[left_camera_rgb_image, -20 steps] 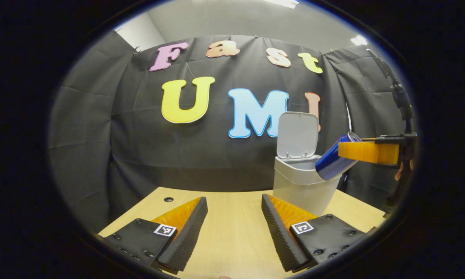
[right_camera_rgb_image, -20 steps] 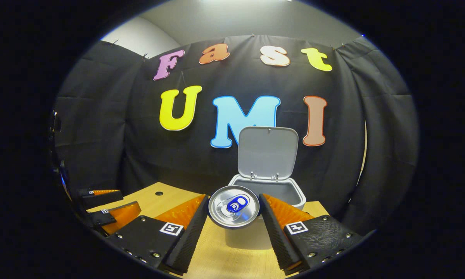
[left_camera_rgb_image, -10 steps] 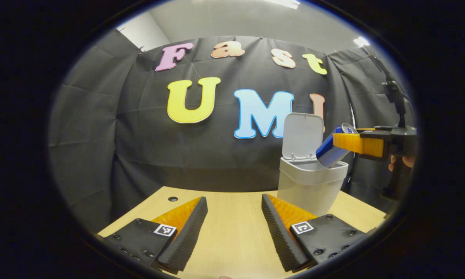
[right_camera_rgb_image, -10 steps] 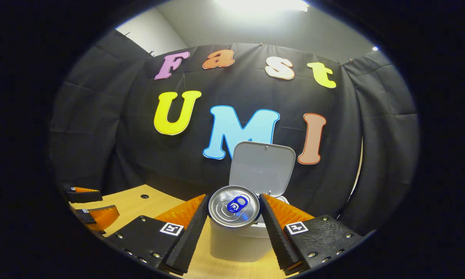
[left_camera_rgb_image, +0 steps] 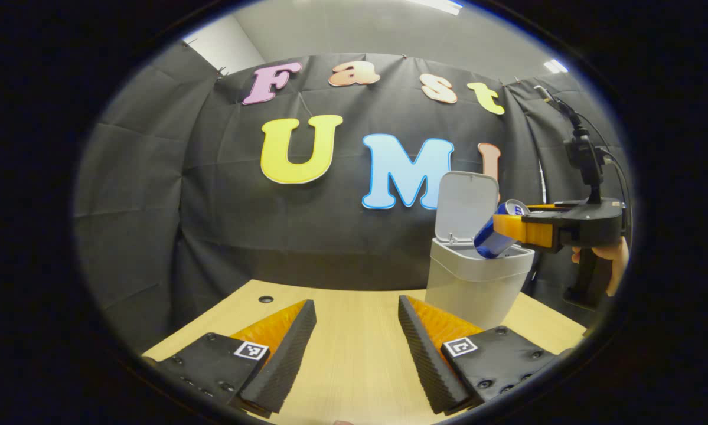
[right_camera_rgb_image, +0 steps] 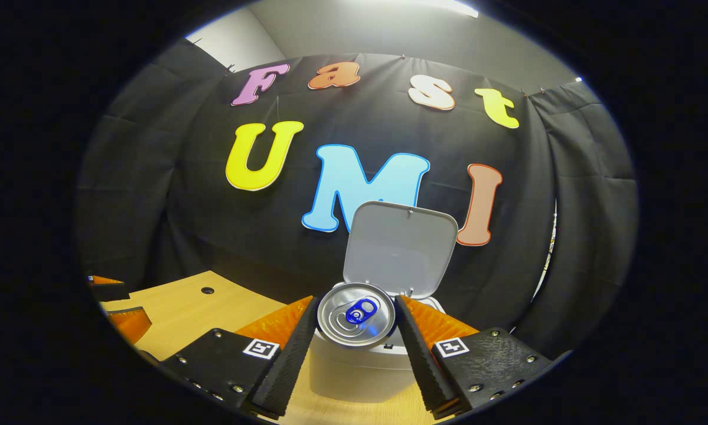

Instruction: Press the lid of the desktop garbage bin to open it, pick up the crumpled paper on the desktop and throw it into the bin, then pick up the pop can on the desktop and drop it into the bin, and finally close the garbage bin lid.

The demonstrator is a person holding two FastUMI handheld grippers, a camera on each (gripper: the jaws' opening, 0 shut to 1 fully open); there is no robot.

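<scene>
Right tongs (right_camera_rgb_image: 356, 330) pinching tilted pop can (right_camera_rgb_image: 356, 314) over open garbage bin (left_camera_rgb_image: 476, 282); left tongs (left_camera_rgb_image: 356, 348) spread, idle; risks clipping rim, bouncing onto bench (left_camera_rgb_image: 354, 366)

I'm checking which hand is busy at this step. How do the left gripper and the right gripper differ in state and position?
The right gripper is shut on the pop can, while the left gripper is open with nothing between its fingers. The right gripper holds the tilted can at the mouth of the bin, whose lid stands open; the left gripper is low over the table, short of the bin. Both point toward the booth's back wall.
</scene>
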